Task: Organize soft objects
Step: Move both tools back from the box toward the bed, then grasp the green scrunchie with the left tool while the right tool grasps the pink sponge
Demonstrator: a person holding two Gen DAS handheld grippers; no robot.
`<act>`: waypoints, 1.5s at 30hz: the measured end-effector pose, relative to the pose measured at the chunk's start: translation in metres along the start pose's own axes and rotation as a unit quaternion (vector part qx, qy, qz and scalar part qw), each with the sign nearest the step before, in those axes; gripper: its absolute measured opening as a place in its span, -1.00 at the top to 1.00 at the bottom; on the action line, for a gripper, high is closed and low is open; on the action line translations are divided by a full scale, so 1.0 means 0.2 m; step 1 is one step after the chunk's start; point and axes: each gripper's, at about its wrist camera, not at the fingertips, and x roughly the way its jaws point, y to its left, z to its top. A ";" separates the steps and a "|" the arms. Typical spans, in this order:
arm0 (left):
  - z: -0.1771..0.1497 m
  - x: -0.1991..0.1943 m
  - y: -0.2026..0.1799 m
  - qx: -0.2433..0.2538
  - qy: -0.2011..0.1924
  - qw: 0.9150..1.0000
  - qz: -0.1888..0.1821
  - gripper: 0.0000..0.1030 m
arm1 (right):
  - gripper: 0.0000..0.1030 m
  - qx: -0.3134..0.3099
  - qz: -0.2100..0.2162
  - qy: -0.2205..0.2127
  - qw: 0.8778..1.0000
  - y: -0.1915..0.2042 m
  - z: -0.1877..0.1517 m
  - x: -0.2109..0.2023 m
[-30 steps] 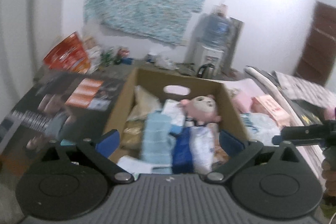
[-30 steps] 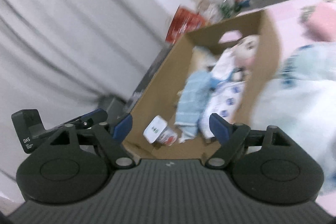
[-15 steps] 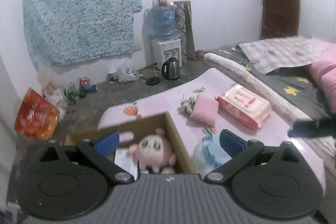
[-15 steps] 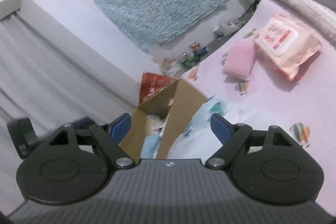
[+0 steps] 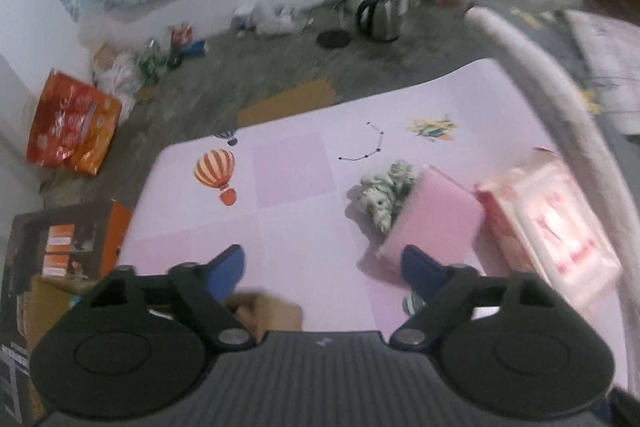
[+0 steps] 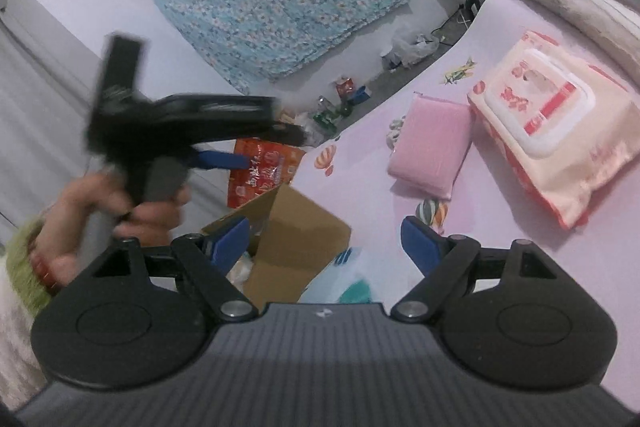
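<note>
From the left wrist, the left claw (image 5: 322,265) stands with its fingers apart and empty above the pink mat (image 5: 296,187). On that mat lie a pink cloth pouch (image 5: 436,223) with a green-and-white knitted bundle (image 5: 384,187) touching its far edge, and just beside it a pack of wet wipes (image 5: 556,223). Only a corner of the cardboard box (image 5: 272,311) shows near the claw. Half a second ago this view looked down into the box at a pink plush toy; now the box has dropped almost out of frame.

From the right wrist, the right claw (image 6: 326,239) is likewise apart and holds nothing. The box (image 6: 296,239) sits just ahead of it with a pale blue packet (image 6: 344,283) against its wall. The pouch and wipes lie beyond. The left claw has swung into this view, blurred.

The task looks partly done: the box holds things, while the pouch, bundle, wipes and packet remain outside.
</note>
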 end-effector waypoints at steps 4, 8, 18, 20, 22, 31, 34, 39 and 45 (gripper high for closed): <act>0.11 0.22 -0.03 -0.021 0.030 0.999 -0.007 -0.29 | -0.61 -0.006 -0.018 0.011 1.000 -0.06 0.07 0.12; 0.17 0.38 -0.08 -0.046 0.051 0.997 -0.027 -0.23 | -0.61 0.001 -0.029 0.022 0.999 -0.13 0.14 0.26; 0.24 0.61 -0.20 -0.039 0.078 0.996 -0.020 -0.05 | -0.58 0.002 -0.062 0.057 0.996 -0.21 0.18 0.59; 0.24 0.65 -0.21 -0.033 0.082 0.996 -0.016 -0.05 | -0.56 -0.003 -0.073 0.061 0.995 -0.21 0.18 0.65; 0.25 0.68 -0.20 -0.037 0.084 0.996 -0.011 -0.05 | -0.56 -0.006 -0.077 0.064 0.995 -0.22 0.18 0.68; 0.24 0.75 -0.22 -0.013 0.097 0.995 -0.025 0.59 | -0.45 0.017 -0.064 0.062 0.996 -0.29 0.16 0.73; 0.22 0.73 -0.27 0.026 0.102 0.994 -0.019 0.67 | -0.30 0.018 -0.065 0.060 0.996 -0.32 0.15 0.71; 0.20 0.69 -0.28 0.050 0.123 0.991 -0.030 0.71 | -0.22 0.006 -0.069 0.058 0.996 -0.33 0.14 0.69; 0.12 0.57 -0.30 0.081 0.147 0.982 -0.083 0.72 | -0.17 0.019 -0.037 0.057 0.997 -0.33 0.12 0.59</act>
